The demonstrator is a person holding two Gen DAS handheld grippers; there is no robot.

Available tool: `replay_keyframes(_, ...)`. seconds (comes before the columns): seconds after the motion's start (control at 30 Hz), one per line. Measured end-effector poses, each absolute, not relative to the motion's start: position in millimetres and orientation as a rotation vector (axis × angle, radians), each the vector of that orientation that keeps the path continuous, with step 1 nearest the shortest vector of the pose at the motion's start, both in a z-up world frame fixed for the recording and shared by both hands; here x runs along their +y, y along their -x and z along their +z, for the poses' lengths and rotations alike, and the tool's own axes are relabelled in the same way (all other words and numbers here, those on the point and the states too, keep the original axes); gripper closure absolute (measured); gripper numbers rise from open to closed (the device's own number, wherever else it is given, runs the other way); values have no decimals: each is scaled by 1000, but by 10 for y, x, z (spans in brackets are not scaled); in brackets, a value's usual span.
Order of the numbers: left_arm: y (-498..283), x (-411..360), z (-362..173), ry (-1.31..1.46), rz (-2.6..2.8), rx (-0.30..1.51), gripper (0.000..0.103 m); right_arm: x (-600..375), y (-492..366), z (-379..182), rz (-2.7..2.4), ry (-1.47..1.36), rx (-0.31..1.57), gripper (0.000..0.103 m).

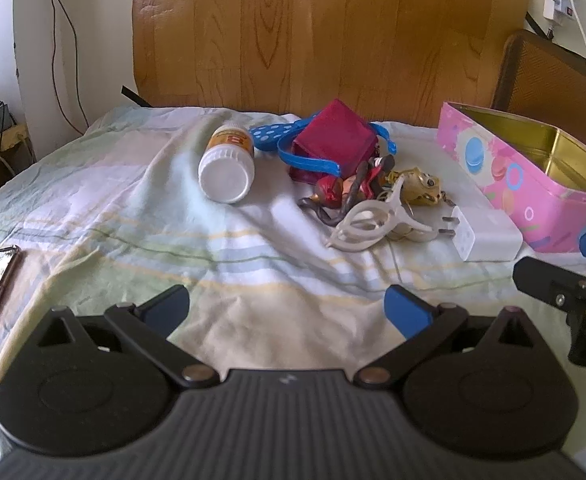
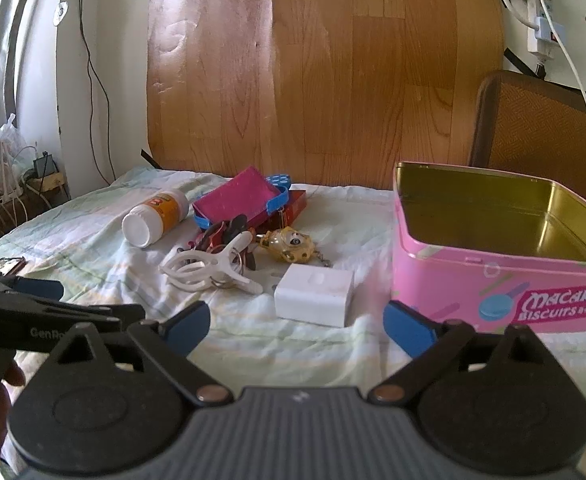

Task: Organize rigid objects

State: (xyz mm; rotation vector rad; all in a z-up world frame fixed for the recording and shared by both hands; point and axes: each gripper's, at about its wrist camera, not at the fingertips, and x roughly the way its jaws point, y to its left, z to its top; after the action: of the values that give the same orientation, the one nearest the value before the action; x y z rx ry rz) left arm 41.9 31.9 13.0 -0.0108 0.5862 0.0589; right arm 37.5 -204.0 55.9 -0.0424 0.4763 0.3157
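You are holding the right gripper [image 2: 295, 320] over the bed with its fingers spread wide and empty, the white charger [image 2: 313, 294] lying at twelve o'clock, the open pink tin [image 2: 493, 280] waiting at two o'clock, probably to receive it.

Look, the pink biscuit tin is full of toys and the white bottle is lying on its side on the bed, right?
Not quite. The pink biscuit tin is empty: the right wrist view shows only its bare gold inside. The white bottle does lie on its side on the bed.
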Motion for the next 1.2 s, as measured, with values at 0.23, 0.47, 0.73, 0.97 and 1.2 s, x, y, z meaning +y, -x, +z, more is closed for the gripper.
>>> replay_keyframes(0.23,-437,337,138,16,52,583,0,-2056,-395,542,315,37,483,9)
replay_keyframes(0.47,-444,348,126,20,52,585,0,-2067,-434,509,309,38,493,9)
replay_keyframes(0.73,-458,362,109,11,63,583,0,-2094,-467,485,299,34,499,9)
replay_keyframes(0.97,-471,385,123,20,73,578,0,-2097,-482,469,297,36,500,9)
replay_keyframes(1.2,-484,383,135,19,64,577,0,-2107,-565,447,291,34,511,10)
